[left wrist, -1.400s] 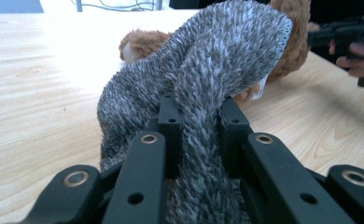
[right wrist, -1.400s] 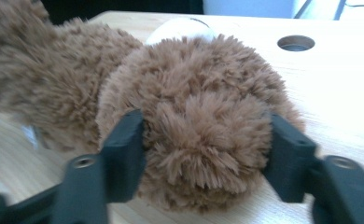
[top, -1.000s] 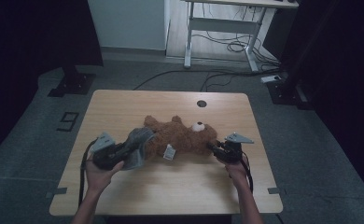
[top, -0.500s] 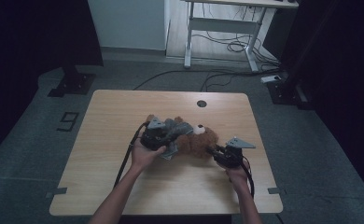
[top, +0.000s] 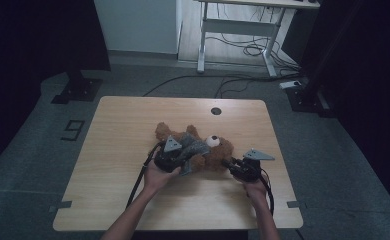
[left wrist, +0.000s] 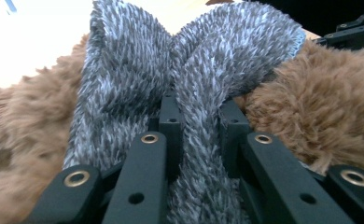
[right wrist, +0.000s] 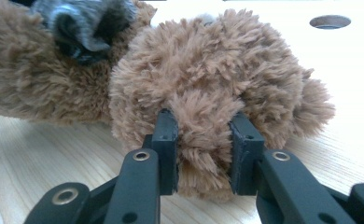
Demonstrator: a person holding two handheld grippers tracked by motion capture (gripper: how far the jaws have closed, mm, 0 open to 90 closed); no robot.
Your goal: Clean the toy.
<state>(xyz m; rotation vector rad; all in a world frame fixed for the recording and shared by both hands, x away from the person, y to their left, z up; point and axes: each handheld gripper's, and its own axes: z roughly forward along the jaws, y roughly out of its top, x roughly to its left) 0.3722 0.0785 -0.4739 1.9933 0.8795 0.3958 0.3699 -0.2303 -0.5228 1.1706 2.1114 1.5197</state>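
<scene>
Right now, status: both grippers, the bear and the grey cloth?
Left gripper shut on grey fuzzy cloth, over teddy bear. Right gripper shut on bear's ear. Bear lies mid-table. Nothing in the way.

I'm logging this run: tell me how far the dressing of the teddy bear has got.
Done: the right gripper is clamped on the brown teddy bear, which lies on the table. In hand: the left gripper pinches the grey fuzzy cloth and holds it over the bear's body. Left: the cloth is bunched on top, not wrapped round the bear.
</scene>
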